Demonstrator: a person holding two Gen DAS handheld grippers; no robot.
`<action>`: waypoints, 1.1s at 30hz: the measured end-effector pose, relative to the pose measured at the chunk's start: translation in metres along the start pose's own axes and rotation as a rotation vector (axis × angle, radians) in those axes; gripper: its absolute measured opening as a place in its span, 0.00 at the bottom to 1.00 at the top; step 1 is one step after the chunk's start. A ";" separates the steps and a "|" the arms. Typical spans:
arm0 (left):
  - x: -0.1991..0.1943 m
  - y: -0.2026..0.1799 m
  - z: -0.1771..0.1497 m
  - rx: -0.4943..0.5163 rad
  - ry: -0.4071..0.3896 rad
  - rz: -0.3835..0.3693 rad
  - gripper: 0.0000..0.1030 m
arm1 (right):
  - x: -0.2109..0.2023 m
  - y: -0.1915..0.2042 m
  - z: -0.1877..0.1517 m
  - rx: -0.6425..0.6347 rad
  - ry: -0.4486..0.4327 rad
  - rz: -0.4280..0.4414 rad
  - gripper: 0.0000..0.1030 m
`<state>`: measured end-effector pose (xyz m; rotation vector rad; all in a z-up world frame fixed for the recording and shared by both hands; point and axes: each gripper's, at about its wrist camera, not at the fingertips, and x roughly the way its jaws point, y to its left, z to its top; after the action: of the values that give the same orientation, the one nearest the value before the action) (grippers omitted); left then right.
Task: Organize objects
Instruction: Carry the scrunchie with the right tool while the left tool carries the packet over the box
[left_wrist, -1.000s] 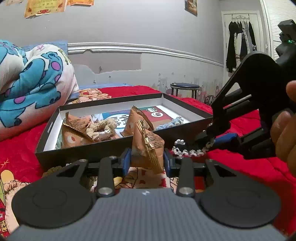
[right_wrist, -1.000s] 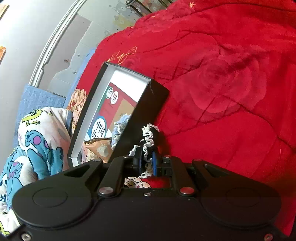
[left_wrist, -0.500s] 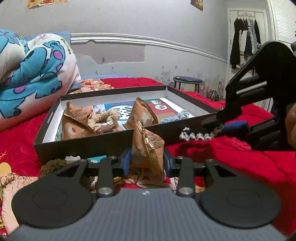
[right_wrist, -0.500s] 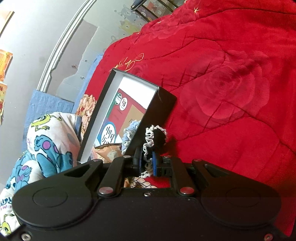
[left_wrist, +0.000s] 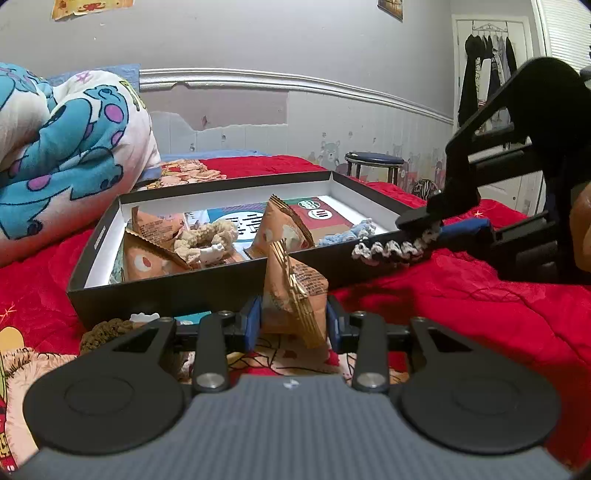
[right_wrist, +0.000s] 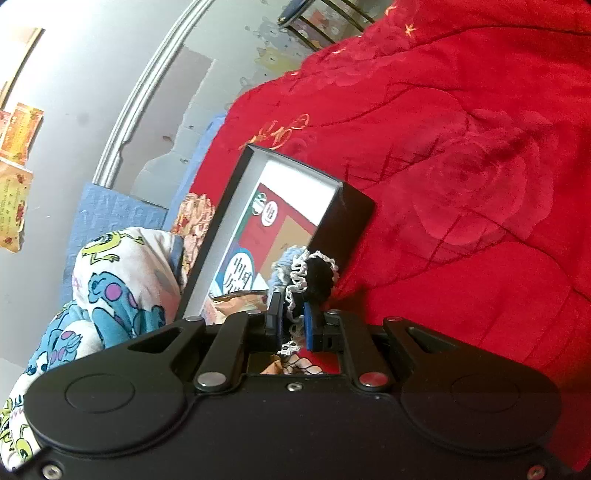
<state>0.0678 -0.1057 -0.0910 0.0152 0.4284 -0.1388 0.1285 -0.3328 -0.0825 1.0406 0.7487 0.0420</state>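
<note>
A shallow black box (left_wrist: 92, 254) lies on the red bedspread and holds several orange snack packets (left_wrist: 284, 229), a beige scrunchie (left_wrist: 207, 240) and a light blue scrunchie (left_wrist: 347, 234). My left gripper (left_wrist: 291, 317) is shut on an orange snack packet (left_wrist: 295, 291), just in front of the box's near wall. My right gripper (right_wrist: 293, 323) is shut on a black and white scrunchie (right_wrist: 314, 275). In the left wrist view that scrunchie (left_wrist: 388, 251) hangs over the box's right near corner, held by the right gripper (left_wrist: 424, 232). The box (right_wrist: 354, 206) also shows in the right wrist view.
A rolled cartoon blanket (left_wrist: 62, 155) lies left of the box. A brown scrunchie (left_wrist: 107, 332) and small items lie on the bed in front of the box. A stool (left_wrist: 373, 162) stands beyond the bed. Red bedspread (right_wrist: 461, 184) spreads to the right.
Both grippers have risen and moved toward the box with their loads. The right gripper's scrunchie went from bed level beside the box up to the box's right corner.
</note>
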 end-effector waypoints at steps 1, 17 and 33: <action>0.000 0.000 0.000 0.001 0.000 0.000 0.39 | 0.000 0.001 0.000 -0.004 -0.001 0.005 0.11; -0.003 0.000 0.001 -0.003 -0.004 -0.003 0.39 | -0.005 0.010 0.001 -0.047 -0.012 0.084 0.11; -0.012 0.011 0.026 -0.090 -0.038 -0.010 0.39 | -0.014 0.020 0.013 -0.105 -0.021 0.162 0.11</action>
<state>0.0691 -0.0941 -0.0623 -0.0783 0.3962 -0.1298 0.1314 -0.3378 -0.0552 0.9979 0.6352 0.2068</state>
